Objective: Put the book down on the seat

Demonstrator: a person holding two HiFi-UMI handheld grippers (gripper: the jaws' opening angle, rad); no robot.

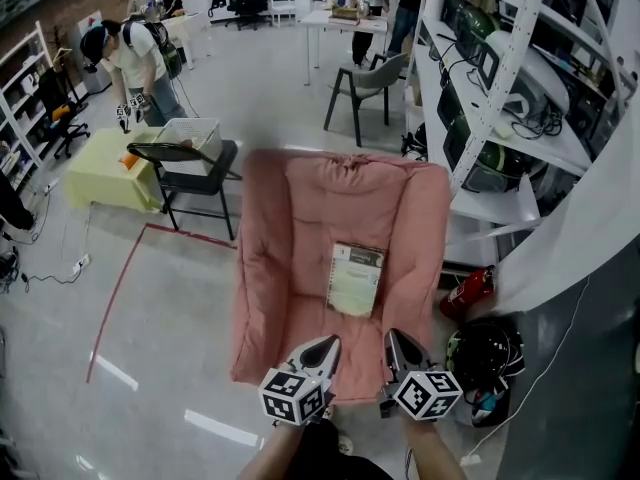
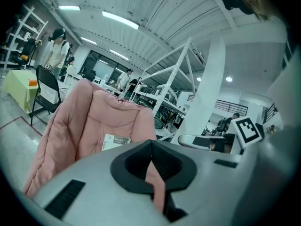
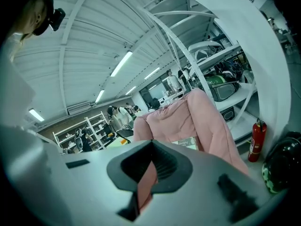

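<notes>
The book (image 1: 355, 278) is seen lying on the pink seat (image 1: 262, 298), near its middle and just below the backrest (image 1: 350, 193). The set-down is judged complete, so little more is called for than the tongs being drawn back clear. Neither tool is touching the book. The left gripper (image 1: 322, 348) and right gripper (image 1: 396, 340) are both closed up, with nothing held between the jaws. They are held side by side at the seat's front edge, pointed forward and slightly down.
</notes>
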